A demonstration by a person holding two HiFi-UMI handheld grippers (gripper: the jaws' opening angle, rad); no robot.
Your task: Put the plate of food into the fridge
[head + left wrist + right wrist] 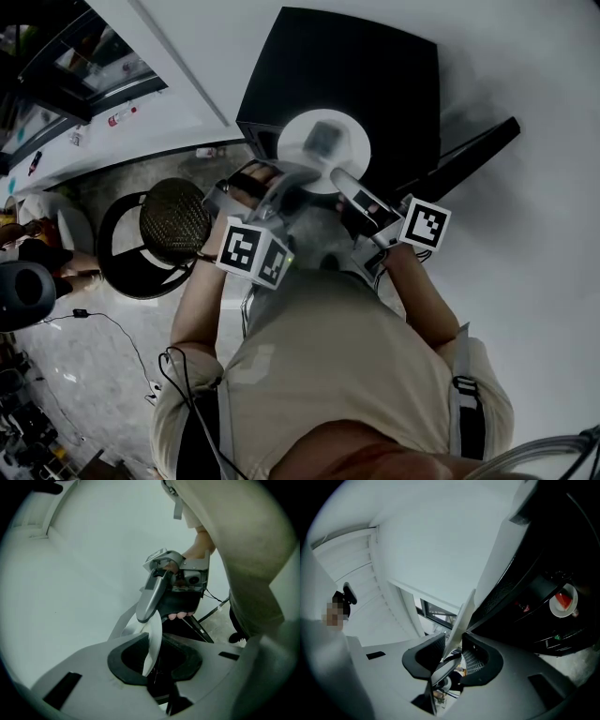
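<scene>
1. Head view: the plate hangs in the air just before the black fridge, whose door stands open. The food on it is a blur. The left gripper and right gripper each hold its near rim. I judge the step calls for a level plate, both hands moving forward as one, and the rim clearing the fridge's edge.
2. Left gripper view: its fingers are closed on the plate's thin rim, edge-on between them. The right gripper holds the same rim just beyond.
3. Right gripper view: its fingers pinch the rim too, with the dark fridge alongside.
4. Count: one plate, one fridge, two grippers. The food looks like one lump.
</scene>
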